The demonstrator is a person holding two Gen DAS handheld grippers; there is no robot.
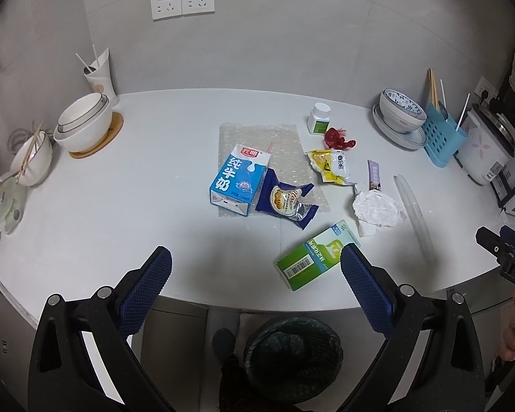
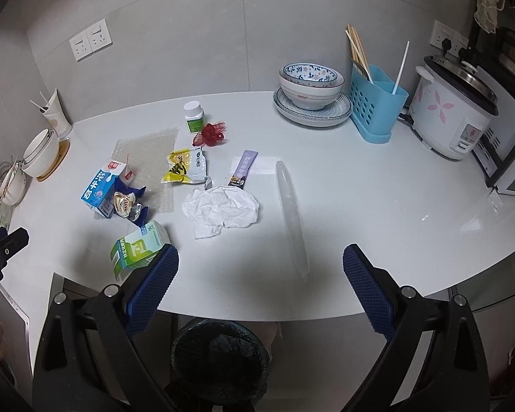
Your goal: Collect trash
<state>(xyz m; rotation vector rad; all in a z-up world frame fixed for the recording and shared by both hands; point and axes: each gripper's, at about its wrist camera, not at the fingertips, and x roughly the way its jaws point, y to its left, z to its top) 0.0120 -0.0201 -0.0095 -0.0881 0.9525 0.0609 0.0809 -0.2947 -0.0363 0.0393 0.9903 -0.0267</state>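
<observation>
Both grippers, left [image 1: 255, 279] and right [image 2: 260, 274], hang wide open and empty over the white table's [image 2: 377, 206] near edge; trash clusters mid-frame, the green box [image 1: 312, 255] nearest the rim, bare tabletop at right, bin [image 2: 219, 360] below
</observation>
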